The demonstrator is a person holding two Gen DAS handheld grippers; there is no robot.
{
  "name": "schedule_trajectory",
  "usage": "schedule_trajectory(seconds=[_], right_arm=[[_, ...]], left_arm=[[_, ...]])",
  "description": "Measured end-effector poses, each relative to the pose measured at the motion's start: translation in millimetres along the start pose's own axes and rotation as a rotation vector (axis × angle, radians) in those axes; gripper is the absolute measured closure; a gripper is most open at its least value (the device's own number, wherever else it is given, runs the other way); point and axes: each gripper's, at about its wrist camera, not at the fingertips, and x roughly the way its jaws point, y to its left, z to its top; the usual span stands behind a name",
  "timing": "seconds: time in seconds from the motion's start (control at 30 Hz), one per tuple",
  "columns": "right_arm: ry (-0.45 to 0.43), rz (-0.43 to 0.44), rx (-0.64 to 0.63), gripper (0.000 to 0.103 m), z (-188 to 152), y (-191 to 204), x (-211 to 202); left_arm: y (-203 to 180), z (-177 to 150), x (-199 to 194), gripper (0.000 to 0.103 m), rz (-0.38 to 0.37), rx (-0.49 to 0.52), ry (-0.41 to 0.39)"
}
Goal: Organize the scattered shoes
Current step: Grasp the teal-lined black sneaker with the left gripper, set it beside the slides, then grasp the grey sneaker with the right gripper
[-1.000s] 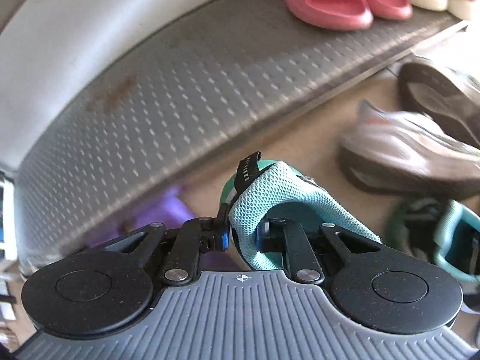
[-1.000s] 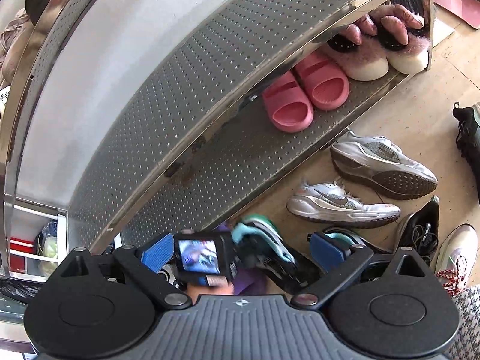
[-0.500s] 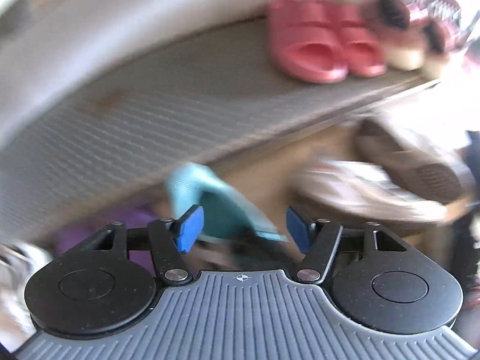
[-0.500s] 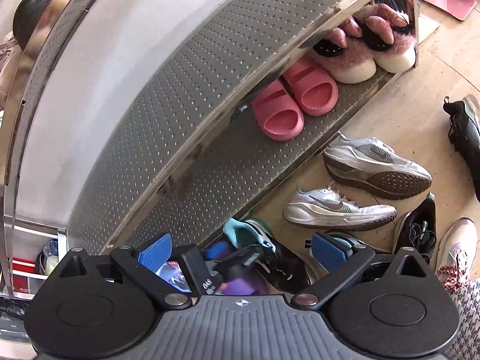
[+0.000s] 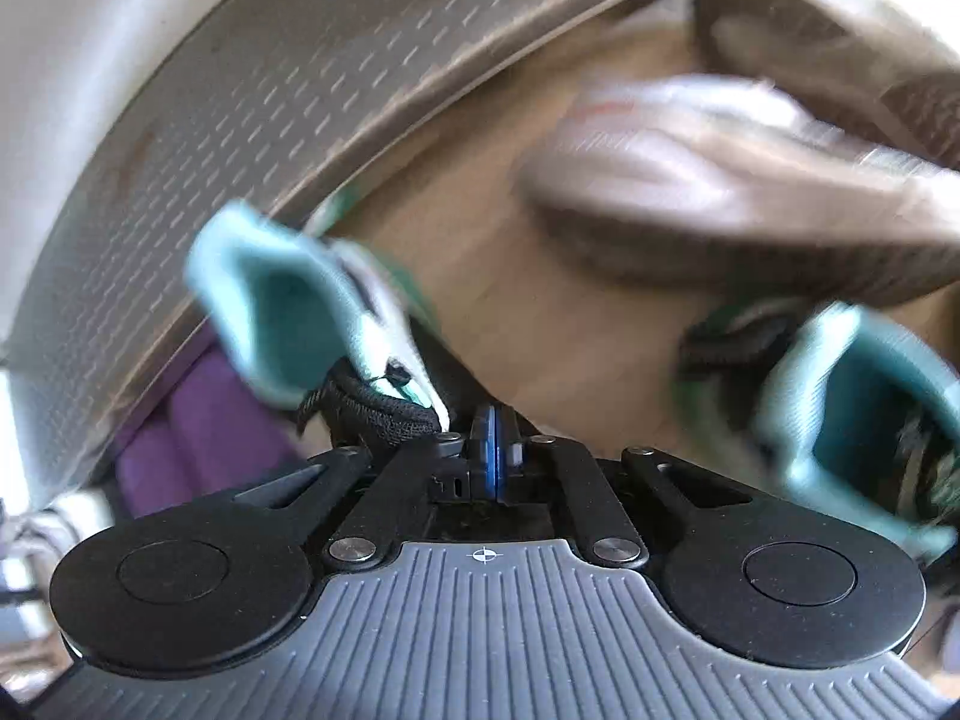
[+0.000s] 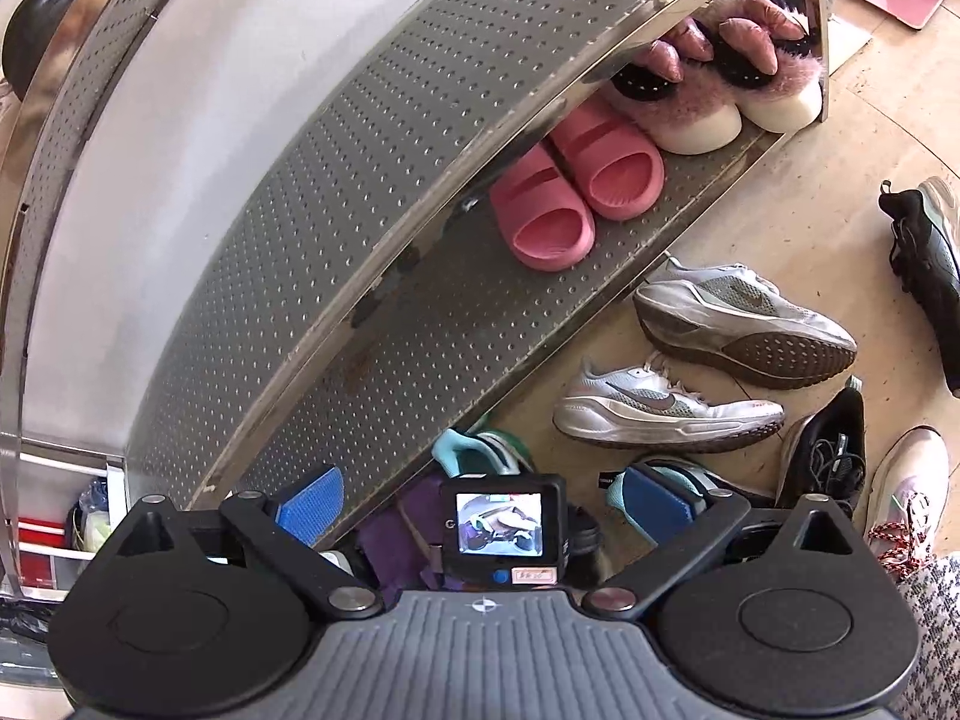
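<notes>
Setting: we work over a wooden floor (image 6: pixel 798 228) in front of a perforated metal shoe rack (image 6: pixel 336 228).
Task item: one teal shoe (image 5: pixel 264 300) lies on the floor at the front edge of the rack's lower shelf. Its mate, the second teal shoe (image 5: pixel 858 414), lies near it and further from the rack.
Left gripper (image 5: pixel 489 456): the jaws are drawn fully together. We see the teal shoe's black heel loop (image 5: pixel 378 414) just beside the left finger, not between the pads. The view is blurred, so we cannot confirm a hold.
Right gripper (image 6: pixel 483 501): it is spread wide and holds nothing, above the left gripper.
Already shelved: pink slides (image 6: pixel 576 192) and fluffy slippers (image 6: pixel 708 102) sit in pairs toward the right end of the lower shelf. The left stretch of that shelf is bare.
On the floor: two white sneakers (image 6: pixel 660 408) on their sides, black shoes (image 6: pixel 828 450) and a pale trainer (image 6: pixel 906 492).
Step in hand (our judgement): handling the teal pair at the foot of the rack.
Method: we take the padded heel collar squarely between the pads, not the loop alone, which would let the shoe swing.
Placement: we keep the sole level, the toe toward the wall, and the mate touching alongside.
Risk: the upper shelf's front edge overhangs, so we keep low on entry.
</notes>
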Motion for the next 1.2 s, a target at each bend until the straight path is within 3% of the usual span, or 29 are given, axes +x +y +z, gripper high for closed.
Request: schedule_trajectory(seconds=[0.07,0.13,0.17,0.2,0.23,0.27,0.3,0.43,0.5,0.6,0.7,0.77,0.87,0.93,1.03,1.2], right_arm=[[-0.007,0.003,0.002,0.002,0,-1,-1],[-0.017,0.001,0.003,0.002,1,-2,-3],[-0.02,-0.003,-0.002,0.002,1,-3,-4],[-0.023,-0.009,-0.007,0.002,2,-4,-5],[-0.024,-0.017,-0.01,0.002,3,-5,-5],[-0.024,-0.025,-0.011,0.002,5,-5,-4],[-0.026,-0.03,-0.01,0.002,7,-6,-3],[-0.03,-0.038,-0.022,0.002,8,-2,0],[-0.024,-0.046,-0.048,0.002,4,2,5],[-0.007,-0.087,-0.126,0.002,-9,8,18],[0.01,-0.154,-0.276,0.001,-25,10,46],[0.049,-0.226,-0.415,0.001,-37,6,74],[0.176,-0.341,-0.588,0.008,-57,-9,129],[0.297,-0.405,-0.689,0.014,-72,-23,173],[0.405,-0.509,-0.831,0.013,-88,-33,216],[0.412,-0.565,-0.889,0.007,-84,-28,229]], left_arm=[[10,0,-4,0.097,-0.02,-0.055,0.013],[15,1,-8,0.09,-0.071,-0.088,0.013],[18,0,-18,0.075,-0.105,-0.105,0.011],[21,-2,-28,0.054,-0.14,-0.121,0.009],[24,-3,-38,0.044,-0.174,-0.137,0.007],[27,-4,-48,0.028,-0.209,-0.154,0.005],[28,-6,-55,0.021,-0.214,-0.148,0.001],[44,-43,-126,0.015,-0.181,0.015,0.054],[52,-57,-146,0.011,-0.164,0.03,0.051],[88,-102,-195,0.006,-0.168,-0.043,0.005],[102,-120,-192,0.005,-0.219,-0.139,-0.047],[107,-120,-175,0.008,-0.209,-0.209,-0.01],[109,-109,-163,0.01,-0.23,-0.205,0.072],[109,-100,-163,0.01,-0.244,-0.151,0.046],[116,-91,-174,0.008,-0.189,-0.123,-0.004],[128,-86,-165,0.008,-0.206,-0.194,0.02]])
